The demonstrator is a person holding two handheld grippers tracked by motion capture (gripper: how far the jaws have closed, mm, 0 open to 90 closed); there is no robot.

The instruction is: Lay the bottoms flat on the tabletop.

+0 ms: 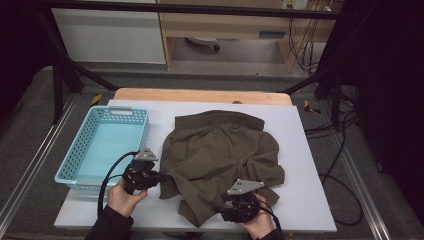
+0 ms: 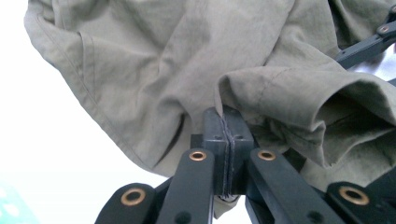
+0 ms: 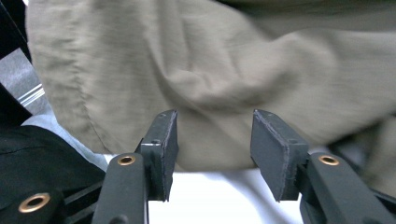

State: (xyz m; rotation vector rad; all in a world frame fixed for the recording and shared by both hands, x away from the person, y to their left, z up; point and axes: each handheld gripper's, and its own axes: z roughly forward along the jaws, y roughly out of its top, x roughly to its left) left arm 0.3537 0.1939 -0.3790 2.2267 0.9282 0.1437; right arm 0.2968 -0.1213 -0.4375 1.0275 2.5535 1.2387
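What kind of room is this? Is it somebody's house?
Probably not a house. It looks like a lab or workshop set up for recording. A black metal frame stands around the table, loose cables trail over the floor, and each hand holds a tool over an olive garment.

Tongs clamped on olive garment's folded edge

hidden: garment edge pinched inside left gripper | cut off: garment top, right gripper view
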